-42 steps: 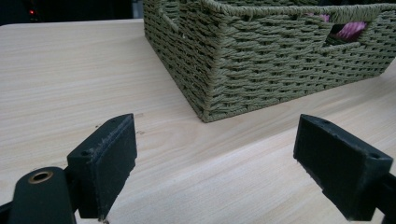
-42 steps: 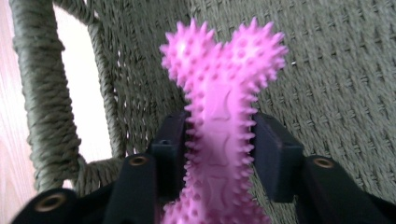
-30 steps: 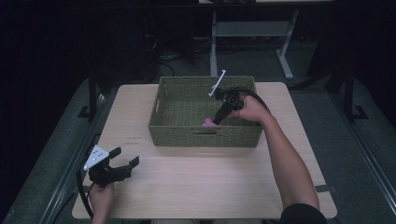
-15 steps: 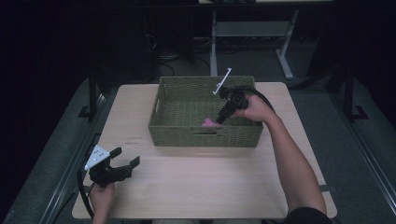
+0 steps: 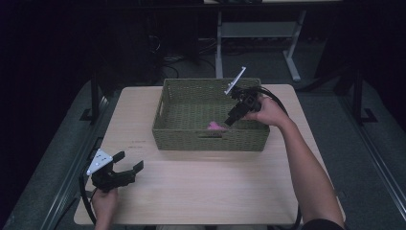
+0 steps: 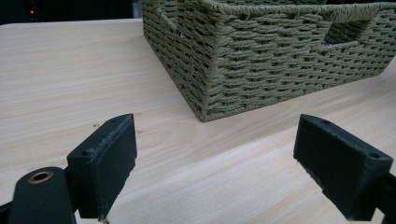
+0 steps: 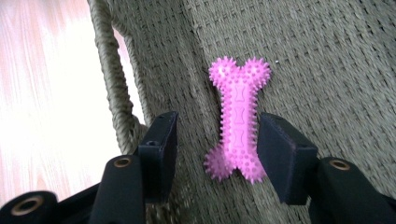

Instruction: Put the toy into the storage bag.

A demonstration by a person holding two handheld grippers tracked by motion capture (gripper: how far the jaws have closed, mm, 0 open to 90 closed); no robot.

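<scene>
A pink spiky bone toy lies on the floor of the green woven basket, seen as a pink spot near the front wall. My right gripper hangs over it, tilted down into the basket. Its jaws have just been opening and now stand either side of the bone without pressing it. From above, that gripper sits at the basket's right half. My left gripper rests open at the table's front left corner, its jaws wide with only bare wood between them and the basket ahead.
The light wooden table carries the basket at its far middle. Dark floor, a metal desk frame and cables lie beyond the far edge. The person's right forearm crosses the table's right side.
The right gripper has lifted a little and shifted right, and its jaws have parted. The pink bone stays on the basket floor. The left gripper has not moved.
</scene>
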